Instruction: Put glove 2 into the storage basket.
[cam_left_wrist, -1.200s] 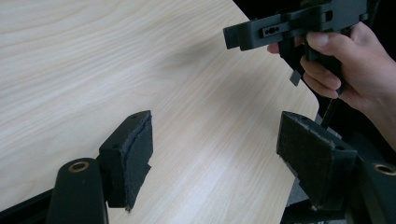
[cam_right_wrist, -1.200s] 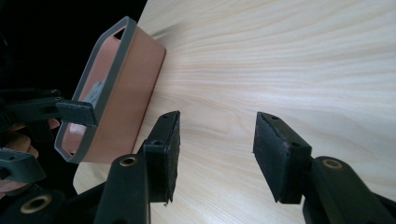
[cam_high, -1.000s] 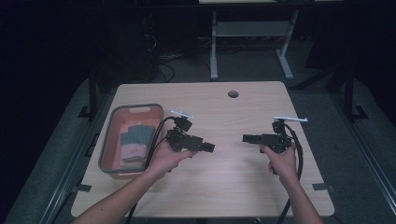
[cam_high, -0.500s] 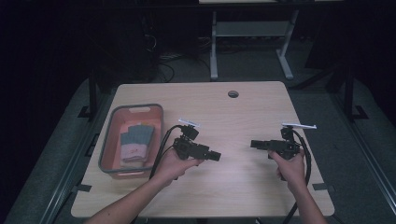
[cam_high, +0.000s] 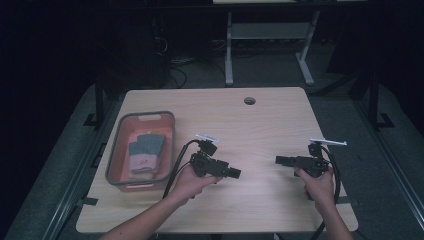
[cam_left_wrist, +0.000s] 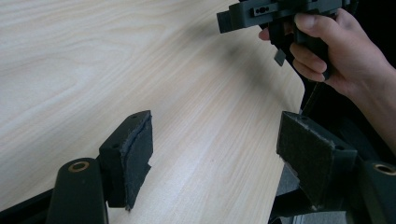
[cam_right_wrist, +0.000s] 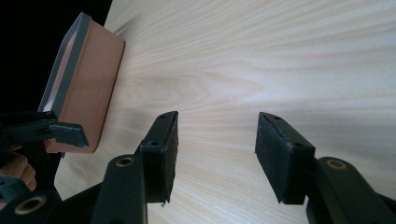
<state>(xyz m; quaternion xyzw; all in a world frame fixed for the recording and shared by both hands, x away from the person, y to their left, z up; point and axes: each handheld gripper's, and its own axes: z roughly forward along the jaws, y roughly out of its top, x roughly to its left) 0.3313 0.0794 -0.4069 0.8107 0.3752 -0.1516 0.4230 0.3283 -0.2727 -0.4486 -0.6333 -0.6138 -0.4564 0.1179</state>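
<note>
Two hand-held black grippers hover low over the wooden table (cam_high: 260, 125) and point at each other. My left gripper (cam_high: 236, 173) points right and is open; in its own view the left gripper (cam_left_wrist: 219, 154) has only bare wood between its pads (cam_left_wrist: 137, 154). My right gripper (cam_high: 278, 160) points left and is also open, as is clear where the right gripper (cam_right_wrist: 215, 154) spans empty tabletop. A gap of bare table separates the two tips. In the left gripper view the right gripper (cam_left_wrist: 229, 21) and the hand (cam_left_wrist: 345, 60) holding it sit at the top right.
A pink bin with a grey rim (cam_high: 117, 150) stands at the table's left and holds folded grey-blue and pink cloths (cam_high: 145, 150). The bin's side wall (cam_right_wrist: 88, 79) is at the left of the right gripper view. A cable hole (cam_high: 249, 100) is near the far edge.
Both hands have come toward the table's near edge and a little to the right, and sit lower. The jaws look the same, with nothing taken hold of.
</note>
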